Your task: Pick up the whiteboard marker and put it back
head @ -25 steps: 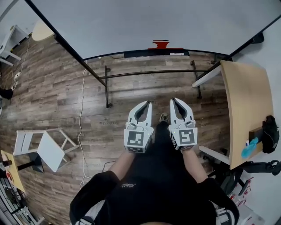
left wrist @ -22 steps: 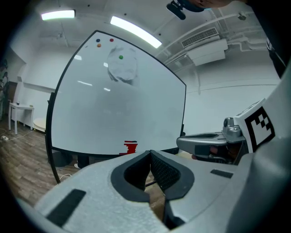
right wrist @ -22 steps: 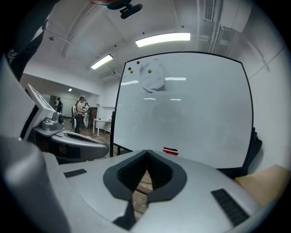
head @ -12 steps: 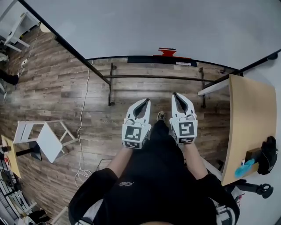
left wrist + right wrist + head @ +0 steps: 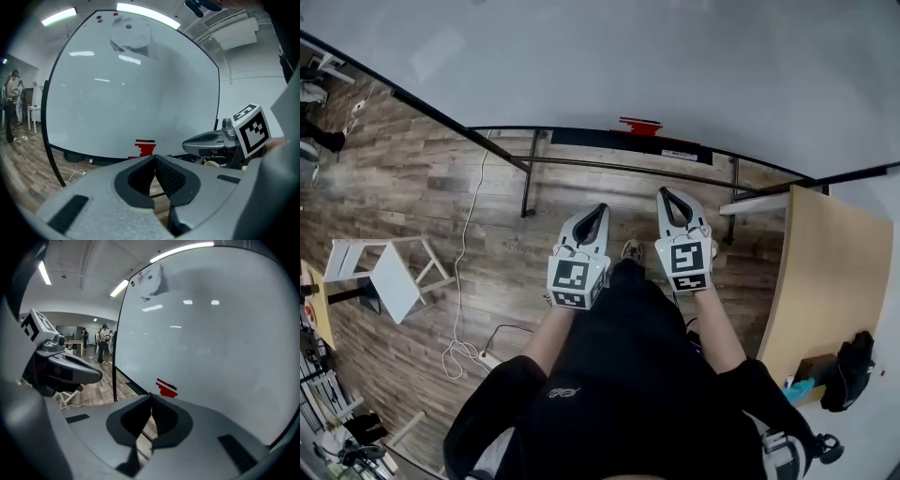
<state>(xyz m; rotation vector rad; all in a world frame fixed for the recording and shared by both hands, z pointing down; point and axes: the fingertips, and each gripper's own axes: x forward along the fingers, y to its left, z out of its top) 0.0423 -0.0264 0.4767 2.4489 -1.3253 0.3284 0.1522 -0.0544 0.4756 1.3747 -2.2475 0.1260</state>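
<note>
Your left tongs are pressed together at the tips with nothing between them, and your right tongs are the same, closed and empty. Both point toward the lower edge of the whiteboard, side by side and well short of it. Beyond the tips, at the middle of the whiteboard's bottom rail, sits a red block with a thin bar lying along its top. That bar is most likely the whiteboard marker, though it is too small from here to be sure, so confirm it as you come closer to the whiteboard. Expect it to be light and stiff, a smooth plastic barrel that will roll off its perch or slide along the pads if you pinch it off centre. You will probably do best to spread one pair of tongs, come in square to the whiteboard, and close across the middle of the barrel. Avoid the cap end, which could pull off. A gentle squeeze should do, since it will not crush but can squirt out sideways. Below the whiteboard is only the wooden floor, so a dropped marker would roll away.
</note>
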